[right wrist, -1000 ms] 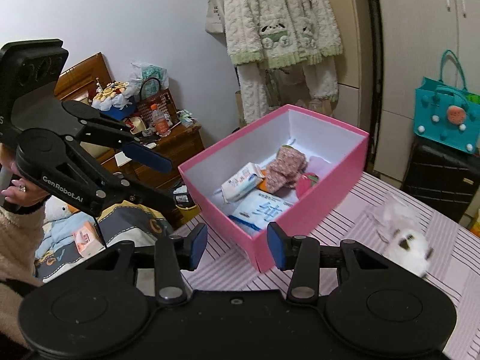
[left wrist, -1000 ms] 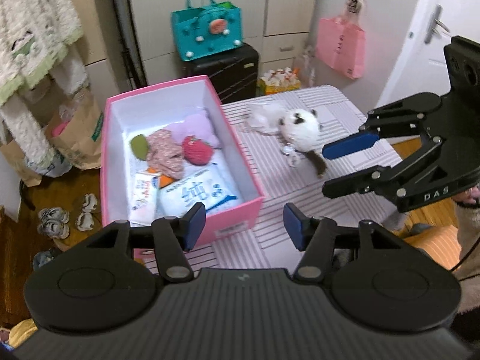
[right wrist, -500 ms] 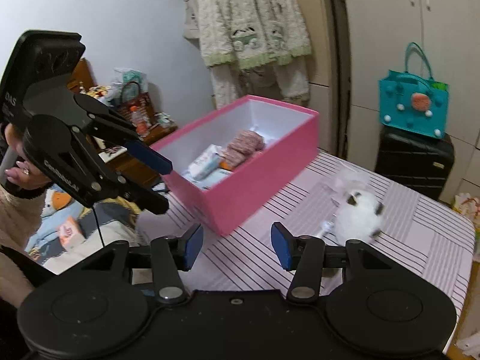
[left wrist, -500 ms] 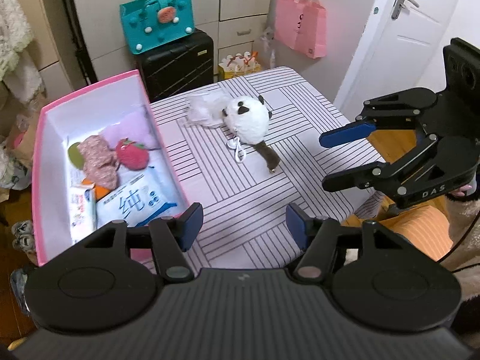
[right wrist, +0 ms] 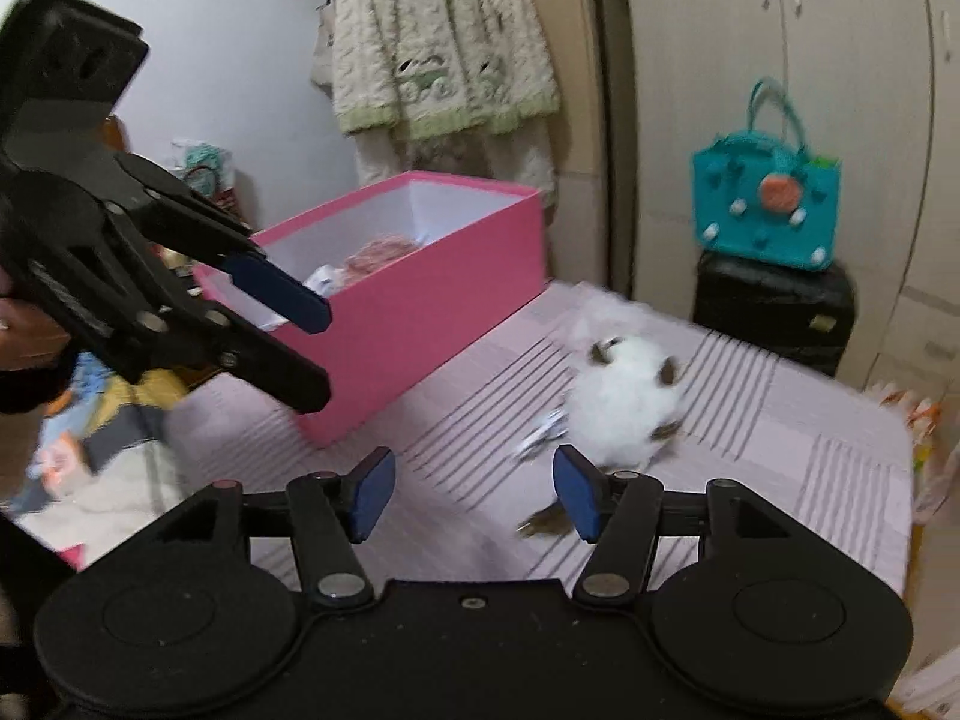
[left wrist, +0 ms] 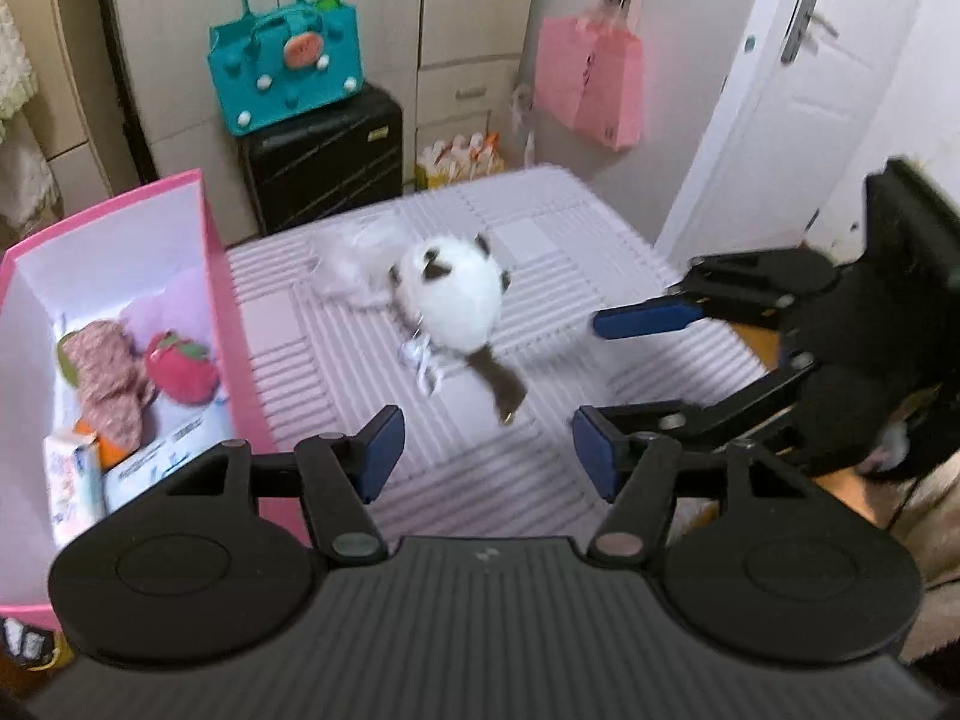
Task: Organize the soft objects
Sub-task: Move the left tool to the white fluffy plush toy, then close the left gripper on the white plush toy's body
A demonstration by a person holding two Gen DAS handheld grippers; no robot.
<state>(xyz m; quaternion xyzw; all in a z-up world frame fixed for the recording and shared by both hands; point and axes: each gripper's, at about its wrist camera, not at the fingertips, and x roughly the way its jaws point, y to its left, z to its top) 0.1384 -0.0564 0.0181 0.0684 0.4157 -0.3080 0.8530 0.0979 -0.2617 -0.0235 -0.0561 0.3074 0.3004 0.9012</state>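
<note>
Now both grippers hang over the striped table (left wrist: 540,252), each holding nothing. Seen from its own camera, the left gripper (left wrist: 483,456) stands about half open with its jaws apart over bare cloth, and the plush (left wrist: 450,300) lies at its 12 o'clock, not between the fingers. The right gripper (right wrist: 474,492) is opening, its jaws empty; the plush (right wrist: 624,402) sits at 1 o'clock, just beyond its right finger. At 10 o'clock from the left gripper stands the pink box (left wrist: 216,312), with a strawberry toy (left wrist: 180,369) and other soft things inside.
</note>
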